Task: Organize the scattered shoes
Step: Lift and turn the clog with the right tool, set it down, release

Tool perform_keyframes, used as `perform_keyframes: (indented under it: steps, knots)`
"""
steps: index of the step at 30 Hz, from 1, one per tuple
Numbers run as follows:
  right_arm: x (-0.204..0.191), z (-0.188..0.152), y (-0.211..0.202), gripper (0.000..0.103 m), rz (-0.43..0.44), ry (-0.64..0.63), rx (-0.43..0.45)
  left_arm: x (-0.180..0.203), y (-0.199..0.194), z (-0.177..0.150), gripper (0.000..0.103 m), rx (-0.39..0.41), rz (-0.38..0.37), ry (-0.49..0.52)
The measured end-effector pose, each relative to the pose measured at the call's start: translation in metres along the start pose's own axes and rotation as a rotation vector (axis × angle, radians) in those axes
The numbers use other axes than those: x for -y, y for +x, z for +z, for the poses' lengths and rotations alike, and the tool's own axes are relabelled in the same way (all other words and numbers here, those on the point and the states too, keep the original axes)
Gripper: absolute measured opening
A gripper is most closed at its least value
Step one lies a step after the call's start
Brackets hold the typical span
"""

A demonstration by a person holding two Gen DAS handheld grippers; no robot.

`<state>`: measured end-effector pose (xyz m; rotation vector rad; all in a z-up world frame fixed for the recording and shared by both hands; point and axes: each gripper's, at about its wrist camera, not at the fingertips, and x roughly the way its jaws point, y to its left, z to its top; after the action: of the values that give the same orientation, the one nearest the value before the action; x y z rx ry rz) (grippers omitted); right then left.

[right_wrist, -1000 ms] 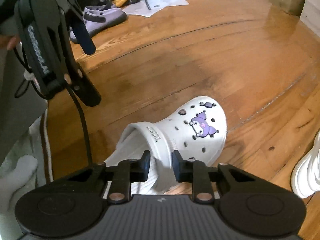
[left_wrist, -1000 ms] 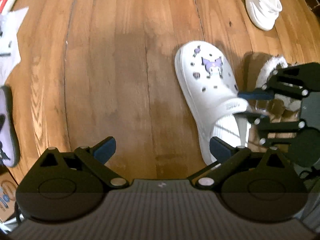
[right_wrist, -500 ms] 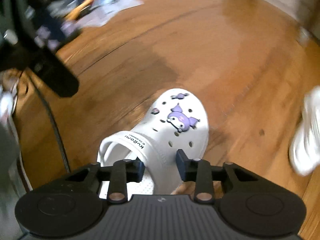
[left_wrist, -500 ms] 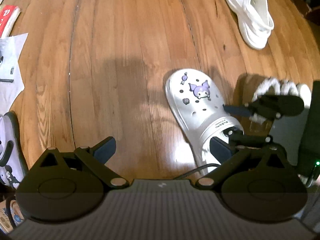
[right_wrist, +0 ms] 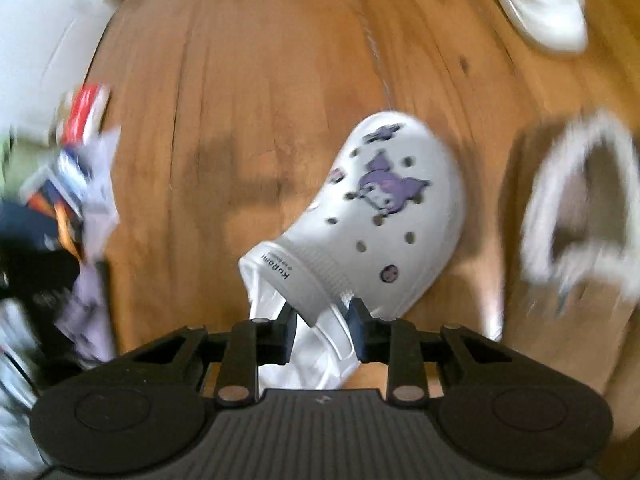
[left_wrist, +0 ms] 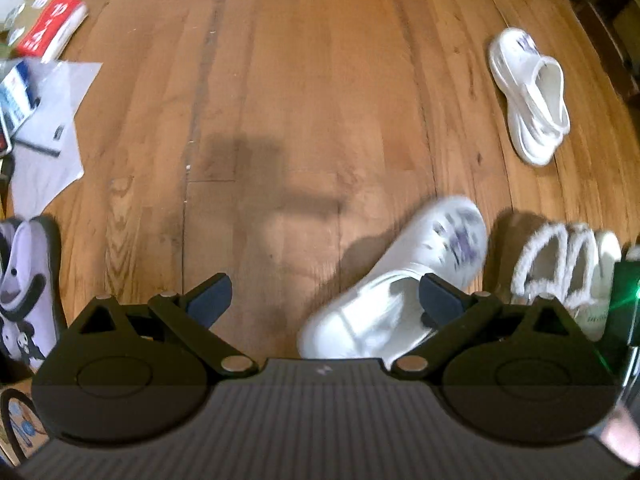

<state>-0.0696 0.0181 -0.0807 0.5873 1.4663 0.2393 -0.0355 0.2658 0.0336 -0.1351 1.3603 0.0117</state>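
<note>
Right wrist view shows the right claw (right_wrist: 322,326) pinched on the heel strap of a white foam clog with a purple cartoon charm (right_wrist: 384,216). Its jaws are narrow and closing, with the strap between the pads. The clog's long axis runs away from this claw, toe up and to the right, over the wooden plank floor (right_wrist: 240,100). A fleece-lined tan slipper (right_wrist: 580,208) lies just beside the toe, blurred.

From the left wrist view, the left claw (left_wrist: 326,294) hangs wide open and holds nothing. The same clog (left_wrist: 400,292) sits beside its right finger, so the right hand is the nearer and already has it. A matching white clog (left_wrist: 532,96) lies well apart, farther up the floor, and I judge that pairing the two is the likely aim. A lilac clog (left_wrist: 24,280) lies at the left edge.
</note>
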Motion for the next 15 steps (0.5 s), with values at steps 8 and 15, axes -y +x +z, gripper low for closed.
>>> perform_keyframes:
  steps: [8,15]
  knots:
    - [0.048,-0.022,0.012,0.022,0.206,0.436,-0.060,-0.009,0.001,0.013,0.102,0.014,-0.038,-0.047]
    - [0.004,-0.031,-0.015,0.060,0.041,-0.213,0.048,0.002,0.019,0.002,0.102,-0.049,-0.071,-0.060]
